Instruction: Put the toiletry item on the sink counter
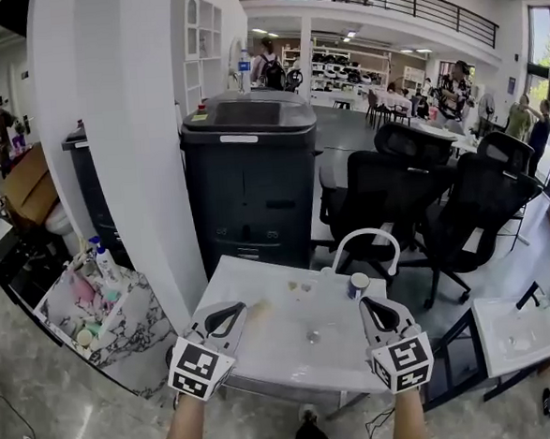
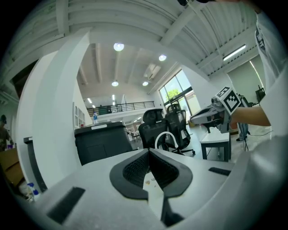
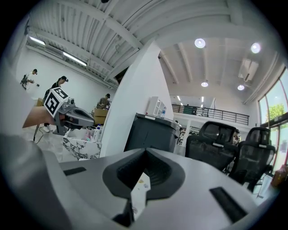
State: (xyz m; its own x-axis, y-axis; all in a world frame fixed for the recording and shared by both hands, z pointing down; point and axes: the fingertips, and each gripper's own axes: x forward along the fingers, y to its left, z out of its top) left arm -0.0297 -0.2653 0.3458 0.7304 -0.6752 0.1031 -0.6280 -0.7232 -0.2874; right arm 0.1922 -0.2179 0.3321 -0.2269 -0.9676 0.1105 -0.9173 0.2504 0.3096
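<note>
**Left gripper (image 1: 233,312) and right gripper (image 1: 367,306), both closed on nothing, above a rectangular white table (image 1: 271,360)**

Bare forearms rise from the bottom edge of the head view, each ending in a grey gripper with a cube of black-and-white square markers.

The table stands on a polished grey floor (image 1: 44,408) in a large open office. A broad white pillar (image 1: 128,130) is at the left and a big black copier (image 1: 251,169) is directly behind the table. Black mesh office chairs (image 1: 386,192) are at the right, and people sit at desks further back. A second, smaller white table (image 1: 518,333) is at the far right.

A white arched tube (image 1: 365,232) stands upright at the table's far edge. Just beside its foot stands a small white cylindrical pot with a dark top (image 1: 358,285), upright and just beyond the right gripper's tips. A tiny round object (image 1: 312,336) lies on the tabletop between the two grippers.

A marble-patterned sink counter (image 1: 136,317) sits low at the left, by the pillar's foot and apart from the pot. It carries an upright white bottle with a blue cap (image 1: 104,263) and several pinkish items too small to make out.

The two grippers are level and pointing forward, one over each near corner of the table. In the left gripper view the dark pads meet at their tips (image 2: 148,152) with nothing between them. The right gripper view shows the same for the right gripper (image 3: 145,152).
</note>
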